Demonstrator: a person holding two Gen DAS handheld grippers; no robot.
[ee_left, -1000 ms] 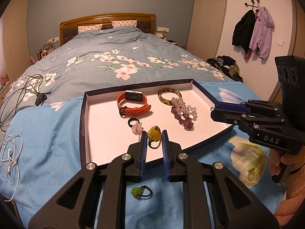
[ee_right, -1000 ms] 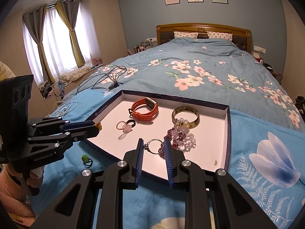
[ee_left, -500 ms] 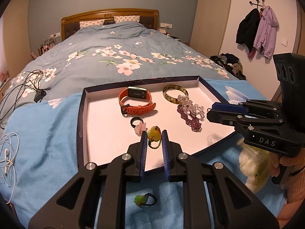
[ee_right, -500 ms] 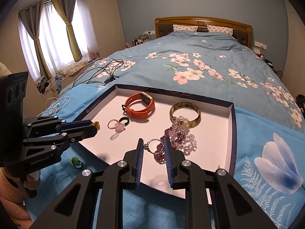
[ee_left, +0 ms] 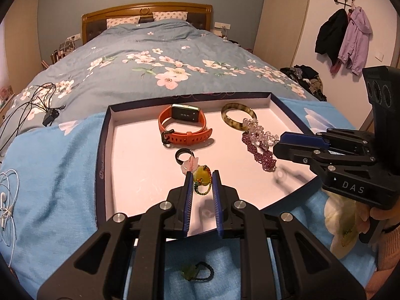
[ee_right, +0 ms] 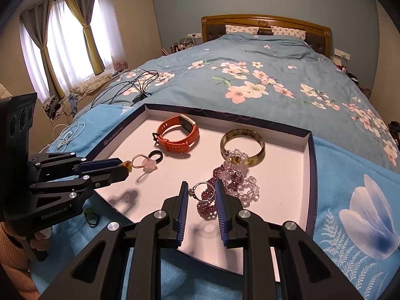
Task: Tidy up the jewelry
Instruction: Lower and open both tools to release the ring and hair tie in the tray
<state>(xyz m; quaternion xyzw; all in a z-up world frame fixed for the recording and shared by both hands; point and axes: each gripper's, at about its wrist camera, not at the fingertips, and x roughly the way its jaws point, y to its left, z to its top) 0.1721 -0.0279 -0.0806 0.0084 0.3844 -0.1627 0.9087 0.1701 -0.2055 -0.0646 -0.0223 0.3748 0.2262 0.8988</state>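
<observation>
A shallow white tray (ee_left: 130, 175) with a dark blue rim lies on the bed. In it are an orange watch (ee_left: 183, 126), a green bangle (ee_left: 237, 115), a purple bead bracelet (ee_left: 260, 152), a clear bead bracelet (ee_left: 260, 132) and a black ring with a pink charm (ee_left: 186, 158). My left gripper (ee_left: 202, 177) is shut on a yellow-green bead charm (ee_left: 202, 175) and holds it over the tray's near part. My right gripper (ee_right: 201, 190) is shut on a silver ring (ee_right: 203, 191) and holds it over the tray by the purple beads (ee_right: 208, 200).
A green charm on a black loop (ee_left: 196, 271) lies on the blue cloth in front of the tray. White earphones (ee_left: 6, 212) and black cables (ee_left: 37, 105) lie at the left. Coats (ee_left: 342, 37) hang on the right wall.
Both grippers have moved forward over the tray, each still holding its piece. The jewelry in the tray has not moved.
</observation>
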